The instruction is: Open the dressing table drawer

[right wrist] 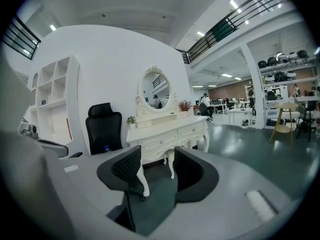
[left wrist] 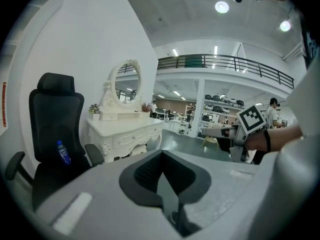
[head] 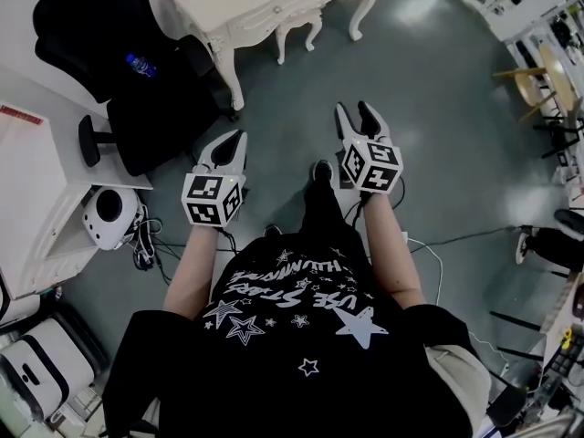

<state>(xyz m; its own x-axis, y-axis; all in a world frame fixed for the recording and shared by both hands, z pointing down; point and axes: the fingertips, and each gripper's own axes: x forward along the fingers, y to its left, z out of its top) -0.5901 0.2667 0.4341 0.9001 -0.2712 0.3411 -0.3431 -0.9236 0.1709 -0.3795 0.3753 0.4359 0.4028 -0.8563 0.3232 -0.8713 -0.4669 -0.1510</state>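
At the far end of the glossy grey-green floor [head: 438, 108], a white carved dressing table [head: 265, 3] stands against the white wall, with an oval white-framed mirror [right wrist: 155, 90] on top. Its drawer fronts [right wrist: 161, 142] with small knobs sit flush, so all are closed. Left of the table is a black high-back office chair [head: 137, 89] with a small blue-labelled bottle [head: 141, 65] lying on the seat. Both grippers are held in the air near the person, well apart from the table, touching nothing. Left gripper [head: 233, 140]: black padded tips pressed together, nothing between them, aimed at the chair and the table's left end. Right gripper [head: 353, 112]: jaws spread and empty, with a table leg and the floor showing through the gap, pointing at the table front. The two grippers are side by side, with the right one slightly farther forward.
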